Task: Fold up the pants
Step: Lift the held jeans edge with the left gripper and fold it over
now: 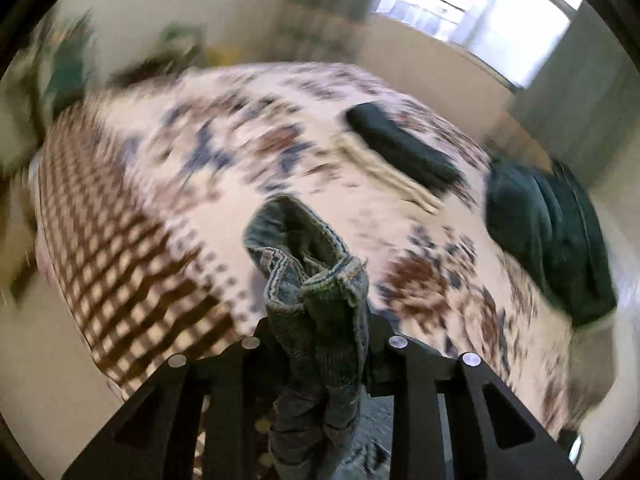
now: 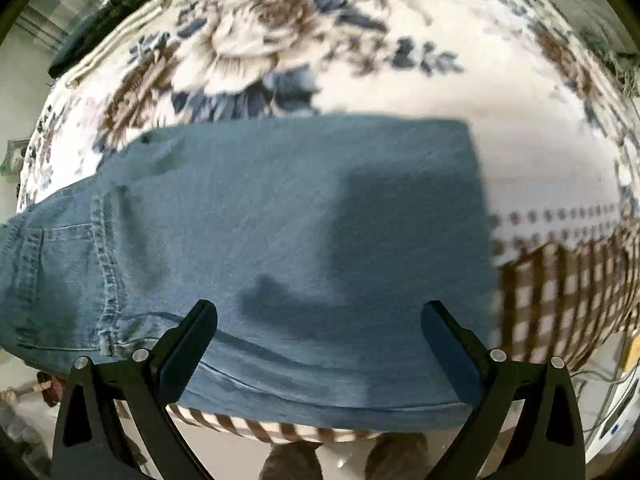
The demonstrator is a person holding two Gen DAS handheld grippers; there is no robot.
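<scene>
Denim of the soft, heavy blue jeans (image 2: 280, 216) bunches, apparently at the stitched waistband, in the clamped black left gripper (image 1: 320, 320), while the right gripper (image 2: 320, 320) hangs wide and empty.

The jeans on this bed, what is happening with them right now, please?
A person is folding blue jeans on a bed with a flowered cover, holding a gripper in each hand. The left gripper has its jaws closed on a bunched part of the denim and holds it above the bed. The right gripper points down over the flat part of the jeans, jaws wide open, gripping nothing. Dark folded clothes lie farther back.
</scene>
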